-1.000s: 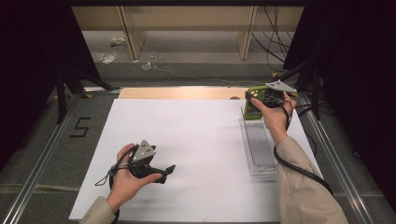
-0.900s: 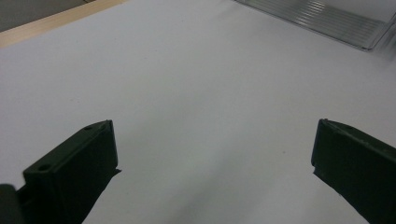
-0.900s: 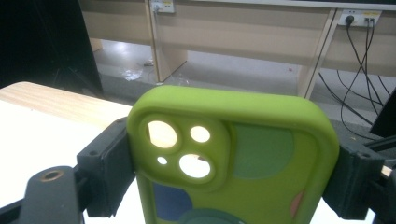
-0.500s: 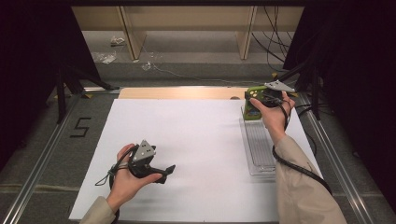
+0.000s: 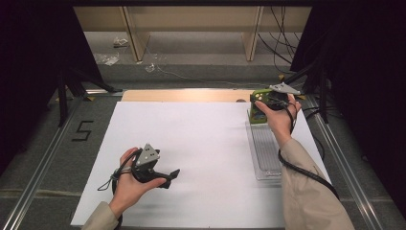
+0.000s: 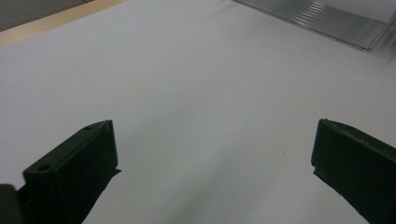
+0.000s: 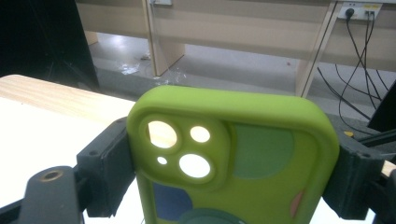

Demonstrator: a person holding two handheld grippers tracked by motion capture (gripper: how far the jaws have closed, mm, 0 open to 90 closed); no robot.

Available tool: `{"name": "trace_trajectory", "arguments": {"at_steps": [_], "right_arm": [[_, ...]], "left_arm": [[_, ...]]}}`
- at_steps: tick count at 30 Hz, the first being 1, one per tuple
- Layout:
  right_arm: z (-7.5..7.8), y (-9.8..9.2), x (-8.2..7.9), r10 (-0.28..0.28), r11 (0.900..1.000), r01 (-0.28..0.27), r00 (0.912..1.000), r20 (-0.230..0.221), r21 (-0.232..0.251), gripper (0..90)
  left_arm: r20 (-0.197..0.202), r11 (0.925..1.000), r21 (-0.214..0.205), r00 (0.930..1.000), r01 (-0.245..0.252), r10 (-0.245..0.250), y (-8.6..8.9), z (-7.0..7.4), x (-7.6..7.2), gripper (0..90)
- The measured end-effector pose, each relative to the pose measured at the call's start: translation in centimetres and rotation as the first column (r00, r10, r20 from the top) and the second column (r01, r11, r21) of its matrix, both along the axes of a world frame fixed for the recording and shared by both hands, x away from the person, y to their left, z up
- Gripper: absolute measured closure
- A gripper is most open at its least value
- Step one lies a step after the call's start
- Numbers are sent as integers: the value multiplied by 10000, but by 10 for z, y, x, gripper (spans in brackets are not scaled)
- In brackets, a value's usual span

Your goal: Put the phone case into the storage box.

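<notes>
High view: "5" beside mat; right gripper jaws pinching green phone case.

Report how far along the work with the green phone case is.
Done: the right gripper has its jaws clamped on the sides of the lime-green silicone phone case, held at the far end of the clear ribbed plastic tray. In hand: that grip. Left: setting the case down, likely in the tray; the left gripper rests open over the white table sheet.
</notes>
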State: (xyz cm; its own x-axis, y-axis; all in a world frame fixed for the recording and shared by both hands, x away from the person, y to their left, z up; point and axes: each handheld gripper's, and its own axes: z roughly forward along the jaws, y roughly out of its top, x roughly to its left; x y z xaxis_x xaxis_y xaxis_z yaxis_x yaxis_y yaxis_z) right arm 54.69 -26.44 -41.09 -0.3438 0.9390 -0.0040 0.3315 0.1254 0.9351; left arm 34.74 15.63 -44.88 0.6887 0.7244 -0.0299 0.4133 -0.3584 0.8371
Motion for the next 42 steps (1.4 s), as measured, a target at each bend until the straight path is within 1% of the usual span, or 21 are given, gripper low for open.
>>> {"name": "trace_trajectory", "arguments": {"at_steps": [26, 42], "right_arm": [[-10, 0, 4, -188, 9997, 184, 9995, -245, -148, 174], [-11, -1, 6, -272, 9996, 269, 9993, -257, -86, 165]], "left_arm": [[-19, 10000, -4, 10000, 15, -15, 0, 0, 0, 0], [-8, 10000, -12, 10000, 5, -5, 0, 0, 0, 0]]}}
